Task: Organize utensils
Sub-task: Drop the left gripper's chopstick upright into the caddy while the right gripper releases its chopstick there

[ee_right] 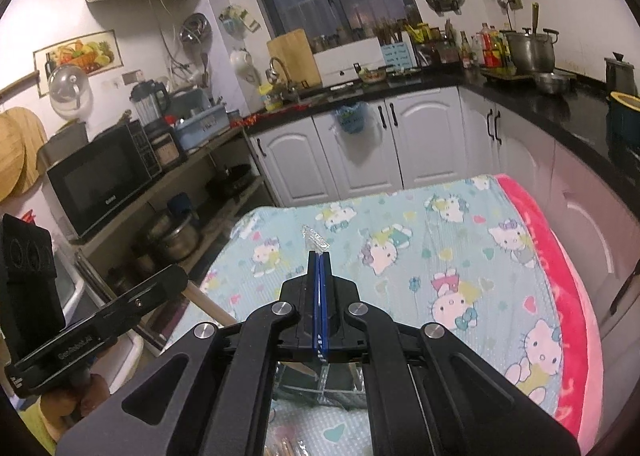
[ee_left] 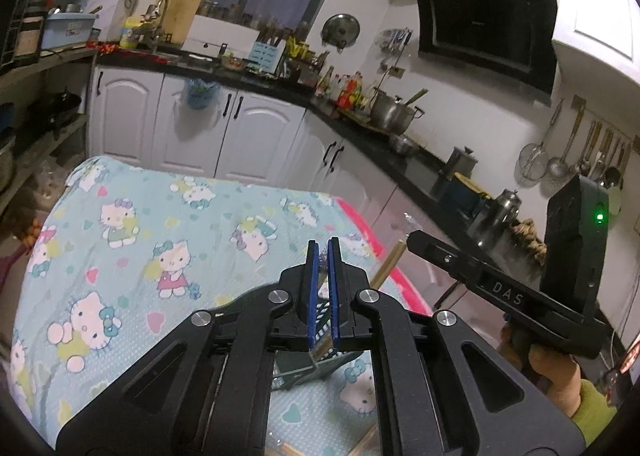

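Observation:
In the left wrist view my left gripper [ee_left: 323,246] is held above the Hello Kitty tablecloth [ee_left: 152,240]; its blue pads stand a narrow gap apart and hold a wooden chopstick-like stick [ee_left: 386,268] that runs off to the right. My right gripper [ee_right: 319,255] is shut on a clear plastic utensil handle [ee_right: 315,242] that sticks out past its fingertips. A dark wire utensil basket [ee_left: 320,360] sits on the cloth under both grippers, mostly hidden. The right gripper's body shows in the left view [ee_left: 496,288], and the left gripper's body shows in the right view [ee_right: 100,320].
A pink blanket edge [ee_right: 560,296] borders the table on the right. White cabinets [ee_right: 360,144] and a black counter with pots and bottles stand beyond. A microwave [ee_right: 100,176] sits on shelving at left. More wooden sticks lie near the bottom edge [ee_left: 288,450].

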The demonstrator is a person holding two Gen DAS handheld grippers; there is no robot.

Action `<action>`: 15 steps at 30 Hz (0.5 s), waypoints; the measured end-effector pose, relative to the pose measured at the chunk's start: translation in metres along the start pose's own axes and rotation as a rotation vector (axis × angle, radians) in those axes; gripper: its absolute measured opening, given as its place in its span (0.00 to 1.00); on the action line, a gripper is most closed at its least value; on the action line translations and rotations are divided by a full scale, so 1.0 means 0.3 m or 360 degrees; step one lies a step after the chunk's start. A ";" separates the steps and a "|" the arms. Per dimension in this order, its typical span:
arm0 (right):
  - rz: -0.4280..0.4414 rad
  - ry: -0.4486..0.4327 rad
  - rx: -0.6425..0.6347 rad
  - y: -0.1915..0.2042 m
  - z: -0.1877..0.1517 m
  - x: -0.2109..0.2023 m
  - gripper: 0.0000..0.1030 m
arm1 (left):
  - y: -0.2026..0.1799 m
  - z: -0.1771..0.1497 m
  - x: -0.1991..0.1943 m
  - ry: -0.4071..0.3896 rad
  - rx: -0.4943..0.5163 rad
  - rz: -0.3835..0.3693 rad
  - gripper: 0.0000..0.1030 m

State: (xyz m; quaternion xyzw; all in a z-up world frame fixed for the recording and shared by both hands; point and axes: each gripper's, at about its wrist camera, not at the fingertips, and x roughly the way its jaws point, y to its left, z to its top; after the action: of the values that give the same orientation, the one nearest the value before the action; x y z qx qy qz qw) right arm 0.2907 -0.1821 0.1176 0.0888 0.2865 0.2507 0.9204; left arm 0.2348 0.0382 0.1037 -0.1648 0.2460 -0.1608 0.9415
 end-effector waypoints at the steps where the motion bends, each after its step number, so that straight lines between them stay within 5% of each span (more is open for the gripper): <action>1: -0.0007 0.0019 0.0000 -0.002 -0.011 0.009 0.01 | 0.006 -0.006 0.005 0.0008 -0.0003 0.0010 0.02; 2: -0.0013 0.0030 -0.0003 -0.003 -0.016 0.015 0.03 | 0.013 -0.012 0.010 0.0017 -0.0006 0.0025 0.03; 3: -0.0024 0.0036 -0.0003 -0.007 -0.024 0.017 0.16 | 0.016 -0.017 0.013 0.0023 -0.0003 0.0038 0.08; 4: -0.0037 0.0037 0.0003 -0.014 -0.030 0.018 0.29 | 0.017 -0.020 0.014 0.0024 0.0000 0.0050 0.12; 5: -0.0053 0.0033 0.0018 -0.023 -0.040 0.015 0.51 | 0.025 -0.027 0.012 0.0024 -0.0001 0.0071 0.28; 6: -0.0057 0.0021 0.0030 -0.031 -0.043 0.007 0.55 | 0.032 -0.030 0.009 0.0021 -0.0009 0.0088 0.42; 15: -0.0121 -0.0042 0.0001 -0.061 -0.078 -0.068 0.70 | 0.094 -0.048 -0.093 -0.0090 -0.0124 0.0169 0.86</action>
State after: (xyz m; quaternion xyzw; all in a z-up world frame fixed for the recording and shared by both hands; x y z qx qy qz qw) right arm 0.2703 -0.2077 0.1027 0.0813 0.2777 0.2144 0.9329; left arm 0.2105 0.0707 0.0923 -0.1925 0.2337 -0.0961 0.9482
